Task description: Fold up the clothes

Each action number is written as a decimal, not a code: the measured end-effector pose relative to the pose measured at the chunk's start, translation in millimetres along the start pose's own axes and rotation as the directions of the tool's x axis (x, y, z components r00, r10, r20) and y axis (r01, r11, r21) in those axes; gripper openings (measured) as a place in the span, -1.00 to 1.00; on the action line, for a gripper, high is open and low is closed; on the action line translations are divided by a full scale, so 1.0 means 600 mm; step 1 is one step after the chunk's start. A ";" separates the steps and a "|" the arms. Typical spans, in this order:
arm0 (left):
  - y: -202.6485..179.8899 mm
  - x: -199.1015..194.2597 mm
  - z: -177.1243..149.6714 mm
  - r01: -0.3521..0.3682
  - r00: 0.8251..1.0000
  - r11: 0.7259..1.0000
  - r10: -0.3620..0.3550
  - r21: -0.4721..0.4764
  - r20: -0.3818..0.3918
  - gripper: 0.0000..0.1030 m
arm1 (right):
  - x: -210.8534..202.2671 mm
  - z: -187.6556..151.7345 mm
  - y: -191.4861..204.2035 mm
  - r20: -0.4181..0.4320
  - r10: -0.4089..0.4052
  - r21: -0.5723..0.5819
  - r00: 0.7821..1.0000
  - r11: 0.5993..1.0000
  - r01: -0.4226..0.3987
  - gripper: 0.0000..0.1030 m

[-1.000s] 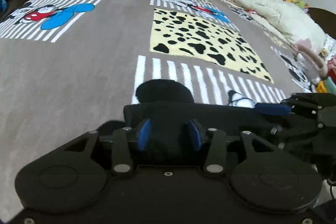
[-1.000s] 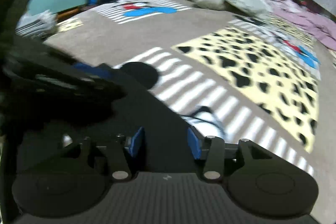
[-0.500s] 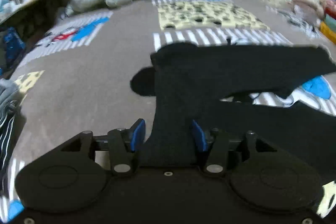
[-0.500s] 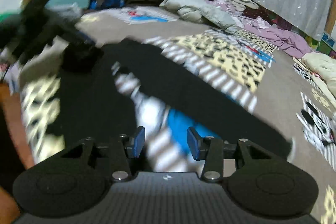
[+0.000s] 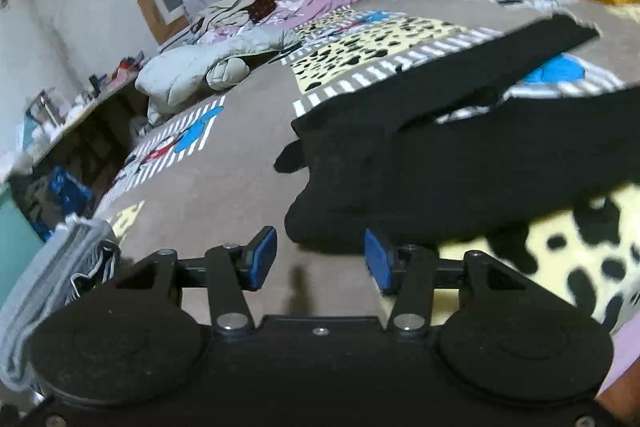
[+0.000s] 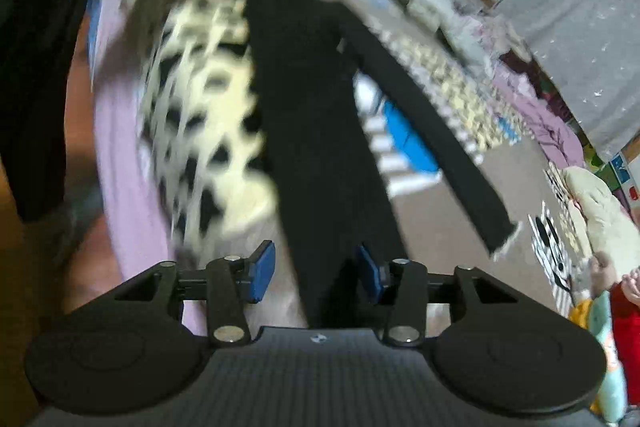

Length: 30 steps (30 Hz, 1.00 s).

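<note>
- The bed blanket (image 5: 240,163), brown with striped cartoon panels and a spotted yellow panel, fills both of my views and serves as the work surface.
- The black garment (image 5: 460,163) lies spread across the near right part of the blanket. It is not folded: one sleeve (image 5: 480,67) stands out from the body at an angle.
- In the right wrist view the garment (image 6: 320,131) runs as a long strip from near to far, its long axis almost in line with that gripper's fingers. The sleeve (image 6: 436,131) branches off towards the far right and ends in a cuff. This view is motion-blurred, so I cannot read finer edges.
- The left gripper (image 5: 318,259) has its blue pads apart. A rounded end of the garment lies just beyond them and no cloth sits between them.
- The right gripper (image 6: 316,273) also shows its pads apart. The dark strip passes through the gap, but I see no clamp on it.
- Step in hand, as I judge it: laying the garment out, or resetting hold between folds. The pictures fit either.
- Any coming fold calls for the stray sleeve to lie over the body, with each grasp taken at an edge rather than mid-cloth.
</note>
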<state>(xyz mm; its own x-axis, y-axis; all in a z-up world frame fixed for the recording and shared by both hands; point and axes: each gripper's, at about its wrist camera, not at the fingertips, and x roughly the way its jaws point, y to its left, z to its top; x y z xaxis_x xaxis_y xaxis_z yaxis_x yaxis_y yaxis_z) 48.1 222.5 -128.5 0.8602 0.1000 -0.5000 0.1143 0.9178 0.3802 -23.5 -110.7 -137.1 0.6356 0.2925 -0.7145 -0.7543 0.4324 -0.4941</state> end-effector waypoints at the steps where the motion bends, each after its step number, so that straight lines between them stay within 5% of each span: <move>1: 0.003 -0.002 0.002 0.002 1.000 1.000 -0.002 -0.018 0.014 -0.07 | -0.002 -0.008 0.010 -0.015 -0.012 -0.020 1.000 1.000 0.011 -0.12; 5: 0.003 -0.007 0.005 0.001 0.999 1.000 0.000 -0.025 0.034 -0.07 | -0.018 -0.014 0.016 0.045 -0.054 0.009 0.998 0.999 0.054 -0.11; 6: 0.001 -0.008 0.003 -0.009 0.999 1.000 0.009 -0.007 0.032 -0.07 | -0.005 -0.017 0.011 -0.006 -0.039 0.025 0.999 0.999 0.039 -0.11; 9: -0.004 -0.016 -0.006 -0.039 0.998 0.997 0.036 0.063 0.042 -0.07 | 0.006 -0.028 0.011 -0.046 -0.050 0.018 0.998 0.999 0.051 -0.12; 15: -0.027 -0.007 -0.026 -0.080 0.996 0.967 0.071 0.242 0.045 -0.07 | -0.006 -0.035 0.030 0.027 -0.106 -0.044 0.994 0.993 0.107 -0.14; 21: -0.051 0.005 -0.046 -0.114 0.993 0.901 0.102 0.418 0.053 -0.07 | 0.013 -0.043 0.034 0.010 -0.114 -0.071 0.993 0.991 0.115 -0.22; 30: -0.077 0.016 -0.068 -0.164 0.986 0.763 0.114 0.626 0.119 -0.27 | 0.002 -0.045 0.016 0.065 -0.089 0.029 0.994 0.996 0.087 -0.43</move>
<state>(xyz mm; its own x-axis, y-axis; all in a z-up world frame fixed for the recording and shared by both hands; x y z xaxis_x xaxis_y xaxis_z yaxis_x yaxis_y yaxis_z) 30.6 196.4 -182.4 0.9206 0.1574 -0.3573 0.2576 0.4430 0.8588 -34.5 -129.4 -156.0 0.7095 0.3075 -0.6341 -0.6909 0.4806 -0.5400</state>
